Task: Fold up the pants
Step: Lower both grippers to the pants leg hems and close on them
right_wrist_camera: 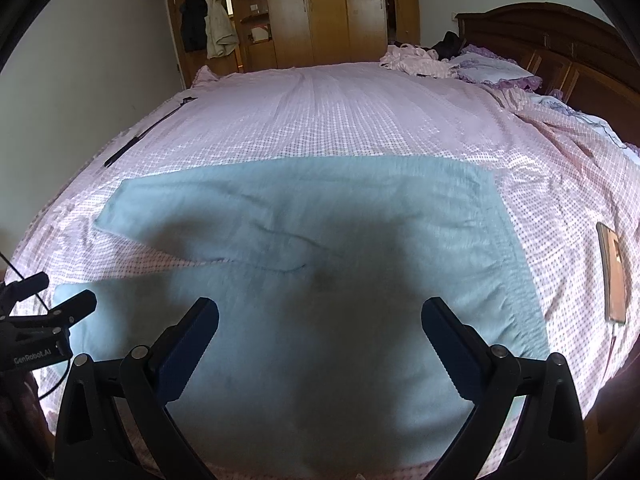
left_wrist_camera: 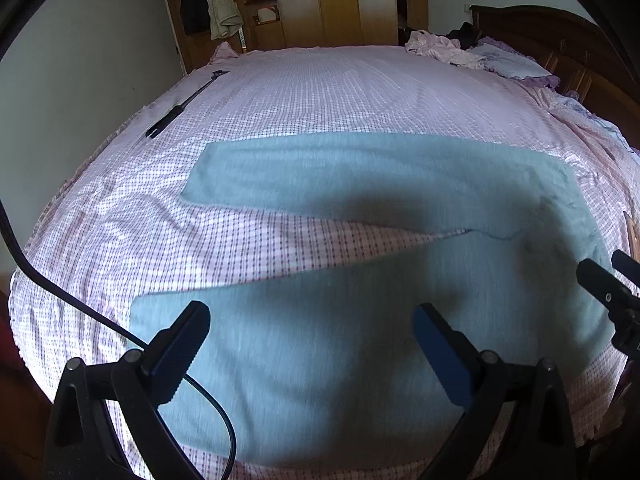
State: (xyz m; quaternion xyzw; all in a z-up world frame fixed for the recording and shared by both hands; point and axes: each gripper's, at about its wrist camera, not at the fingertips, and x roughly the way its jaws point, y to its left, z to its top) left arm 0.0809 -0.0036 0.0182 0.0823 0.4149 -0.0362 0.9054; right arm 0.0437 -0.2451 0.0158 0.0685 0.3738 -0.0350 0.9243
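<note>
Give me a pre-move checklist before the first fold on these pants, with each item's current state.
1. Left gripper open, holding nothing: ok.
2. Right gripper open, holding nothing: ok.
3. Light blue pants lying flat on the checked bed sheet, legs spread apart in a V: ok.
4. Far leg smooth: ok; slight wrinkles near the crotch.
5. Black rod and phone lying off the pants: ok.
6. Near edge of the pants fully on the bed: cannot tell.
</note>
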